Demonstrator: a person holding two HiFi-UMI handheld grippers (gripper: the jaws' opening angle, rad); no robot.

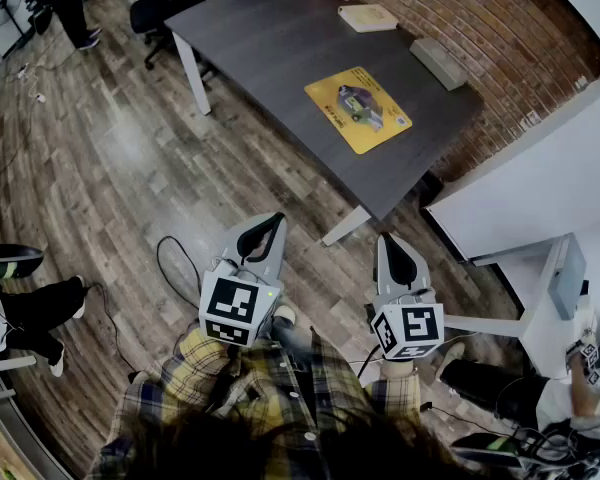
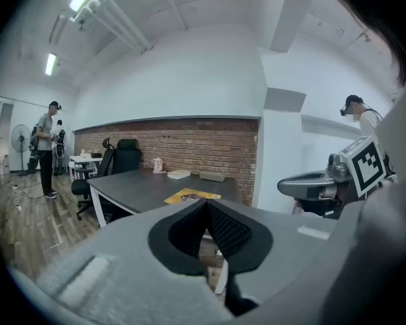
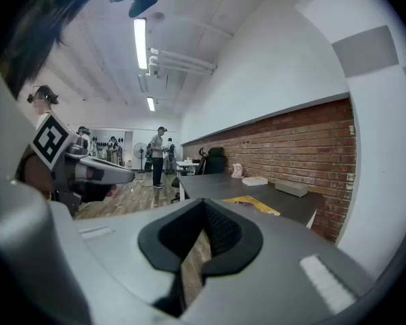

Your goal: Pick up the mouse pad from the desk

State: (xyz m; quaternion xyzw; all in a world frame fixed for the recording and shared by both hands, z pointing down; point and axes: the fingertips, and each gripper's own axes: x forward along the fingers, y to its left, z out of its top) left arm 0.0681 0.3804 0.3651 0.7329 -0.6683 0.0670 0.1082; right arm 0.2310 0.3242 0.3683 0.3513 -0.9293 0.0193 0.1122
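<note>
Both tongs are closed with nothing between them. The left tongs (image 1: pixel 270 230) and right tongs (image 1: pixel 392 248) hang side by side over the wood-plank floor (image 1: pixel 130 168), short of the dark grey rectangular desk (image 1: pixel 270 48). It has a matt top and white legs and stands along the red brick wall (image 1: pixel 480 18). What the next move turns on, I judge, is reach. The yellow, nearly square mouse pad (image 1: pixel 358 108) with a printed picture lies flat on the desk's end nearest me, about midway between the two long edges. That puts it well ahead and somewhat to my right, so my right tongs are nearer. Its sides run with the desk's edges, and I can pick no clear long axis. It looks thin and limp, so I expect one edge must be lifted first. Beyond it, by the wall-side edge, sit a grey flat box (image 1: pixel 438 63) and a cream flat book (image 1: pixel 368 16), both apart from the pad.
</note>
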